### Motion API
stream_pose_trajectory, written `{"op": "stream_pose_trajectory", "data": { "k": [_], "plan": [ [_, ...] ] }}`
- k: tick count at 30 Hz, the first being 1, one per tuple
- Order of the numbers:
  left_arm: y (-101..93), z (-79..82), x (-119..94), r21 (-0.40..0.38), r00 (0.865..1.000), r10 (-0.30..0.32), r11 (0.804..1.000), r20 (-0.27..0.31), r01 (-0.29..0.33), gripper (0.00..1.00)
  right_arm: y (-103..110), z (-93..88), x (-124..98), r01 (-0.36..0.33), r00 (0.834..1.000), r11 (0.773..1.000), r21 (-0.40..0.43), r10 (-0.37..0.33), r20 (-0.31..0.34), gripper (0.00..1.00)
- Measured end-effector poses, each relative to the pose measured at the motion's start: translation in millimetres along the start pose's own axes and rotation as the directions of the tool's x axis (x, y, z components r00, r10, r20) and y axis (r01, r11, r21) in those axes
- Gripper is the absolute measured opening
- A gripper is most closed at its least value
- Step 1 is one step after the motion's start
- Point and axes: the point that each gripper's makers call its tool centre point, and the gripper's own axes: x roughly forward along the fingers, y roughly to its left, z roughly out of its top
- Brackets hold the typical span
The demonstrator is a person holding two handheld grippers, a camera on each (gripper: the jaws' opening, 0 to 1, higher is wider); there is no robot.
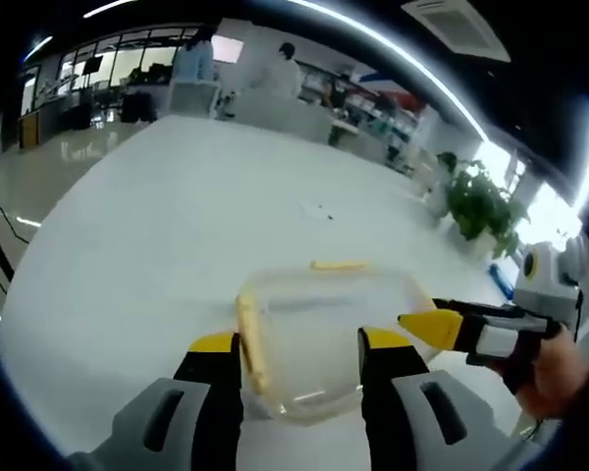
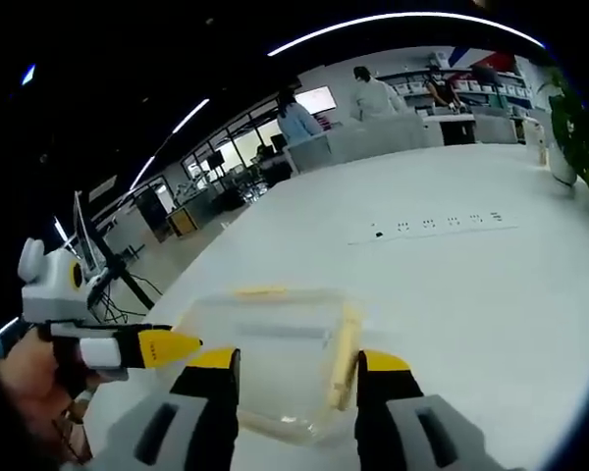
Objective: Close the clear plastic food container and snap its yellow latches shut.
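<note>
Holding our left tongs (image 1: 301,358) open, jaws apart, we framed the clear plastic container (image 1: 329,339) lying lid-on upon the white table (image 1: 167,226). Our right tongs (image 2: 299,378) were open too, jaws either side of the same container's near edge. One yellow latch (image 1: 250,339) lay along its side, another (image 1: 339,265) along the far edge. People (image 2: 373,93) stood beyond the table.

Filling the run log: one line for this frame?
container: on table, lid on | left gripper: open, straddling near edge | right gripper: open, opposite side | yellow latches: untouched
</note>
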Motion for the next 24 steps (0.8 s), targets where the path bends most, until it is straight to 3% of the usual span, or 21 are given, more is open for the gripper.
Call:
{"op": "stream_pose_trajectory", "data": {
  "k": [2, 5, 7, 9, 13, 16, 18, 24],
  "plan": [
    [4.9, 1.1, 0, -0.022, 1.0, 0.005, 1.0, 0.006, -0.005, 0.47, -5, 1.8, -2, 0.016, 1.0, 1.0, -0.009, -0.016, -0.004, 0.51],
    [5.4, 8.5, -9, -0.049, 0.999, 0.005, 0.999, 0.032, -0.003, 0.43, -8, 7.6, -9, 0.007, 1.0, 1.0, 0.02, -0.007, 0.025, 0.67],
    [7.3, 17.0, -16, -0.033, 0.998, 0.015, 0.999, 0.063, -0.013, 0.45, -8, 11.8, -13, -0.007, 0.999, 1.0, 0.008, 0.007, 0.049, 0.69],
    [8.5, 20.4, -18, -0.035, 0.997, 0.012, 0.999, 0.082, -0.01, 0.56, -7, 11.4, -17, -0.018, 0.999, 1.0, -0.013, 0.019, 0.049, 0.73],
    [10.0, 17.2, -18, -0.008, 0.995, -0.001, 1.0, 0.097, 0.001, 0.84, -8, 8.5, -20, -0.023, 0.998, 0.999, -0.035, 0.024, 0.05, 0.97],
    [15.5, 14.7, -20, 0.014, 0.994, 0.024, 1.0, 0.107, -0.026, 0.99, -8, 4.1, -23, -0.028, 0.999, 0.998, -0.056, 0.03, 0.035, 1.0],
    [11.8, 10.4, -24, 0.014, 0.996, 0.012, 1.0, 0.088, -0.013, 0.99, -7, 2.9, -24, -0.032, 0.999, 0.997, -0.065, 0.034, 0.031, 1.0],
    [16.8, 13.6, -37, -0.012, 0.994, 0.025, 1.0, 0.107, -0.024, 0.99, 4, 6.1, -33, -0.038, 0.999, 0.997, -0.064, 0.04, 0.033, 1.0]
  ]
}}
